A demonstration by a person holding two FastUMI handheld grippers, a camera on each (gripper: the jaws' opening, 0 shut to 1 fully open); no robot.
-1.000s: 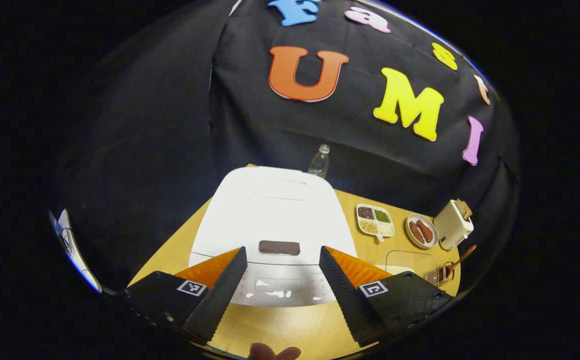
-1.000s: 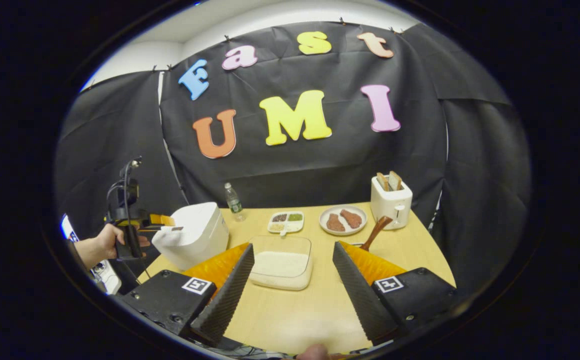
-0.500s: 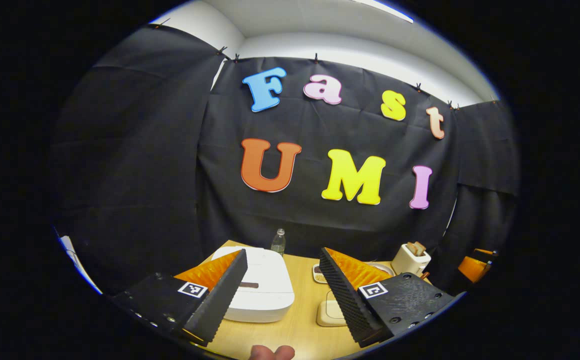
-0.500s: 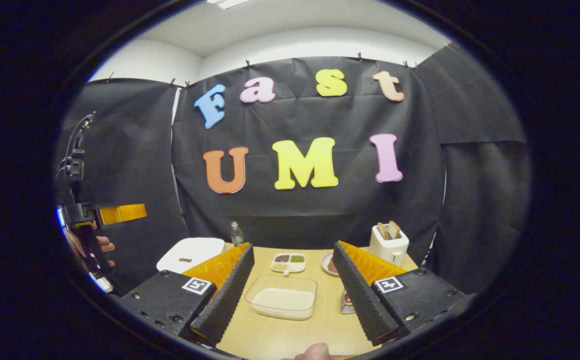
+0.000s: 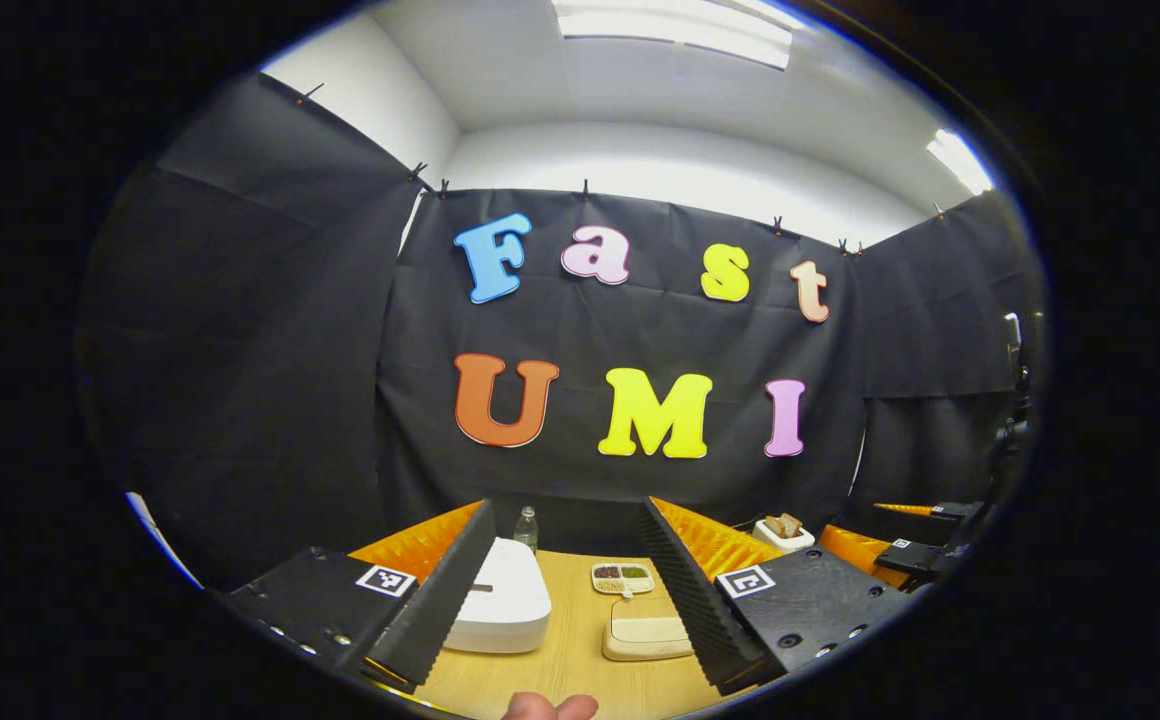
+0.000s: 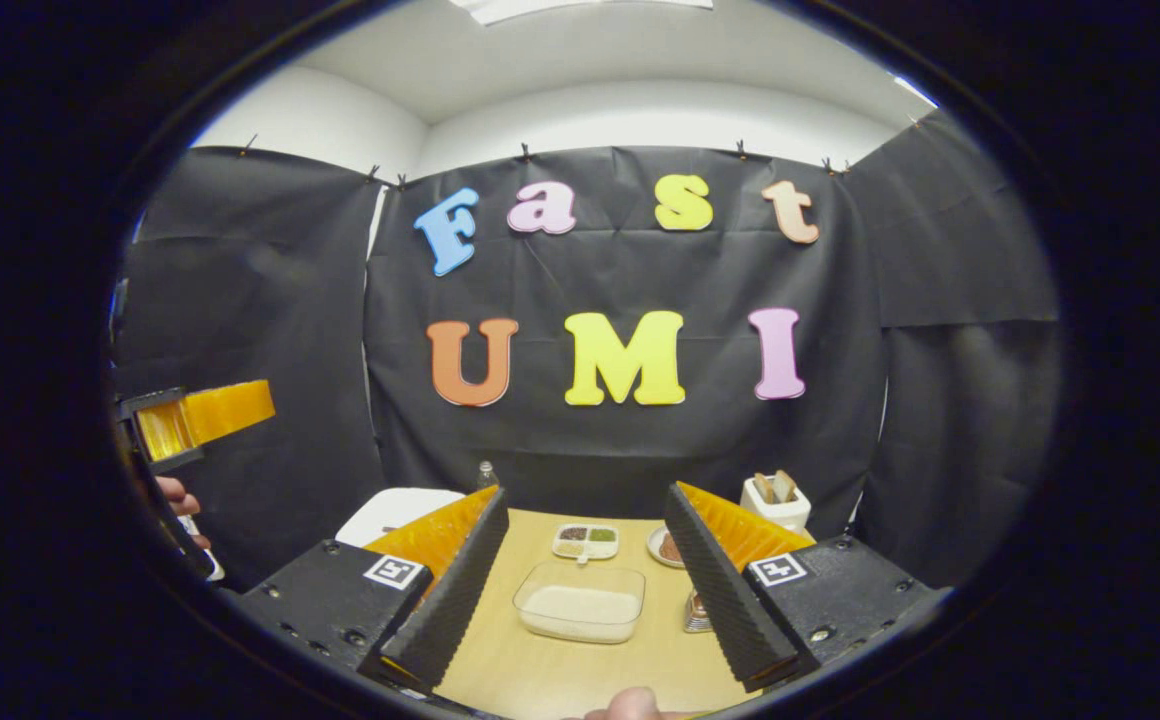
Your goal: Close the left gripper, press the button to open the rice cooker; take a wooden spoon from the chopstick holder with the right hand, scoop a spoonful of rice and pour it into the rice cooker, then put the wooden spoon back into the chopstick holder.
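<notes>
Both tongs, left tongs [image 5: 565,585] and right tongs [image 6: 585,570], gape empty; rice cooker [image 5: 500,605] lid down

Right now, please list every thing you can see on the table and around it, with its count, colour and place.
rice cooker: one, white, lid shut, table's left side
water bottle: one, clear, behind the cooker
rice container: one, clear, white rice inside, table's middle
divided dish: one, white, behind the container
plate: one, white, partly hidden, beside the dish
toaster: one, white, bread in slots, far right
chopstick holder: one, mostly hidden, right of the container
table: one, light wood
left gripper: open, held high
right gripper: open, held high
</notes>
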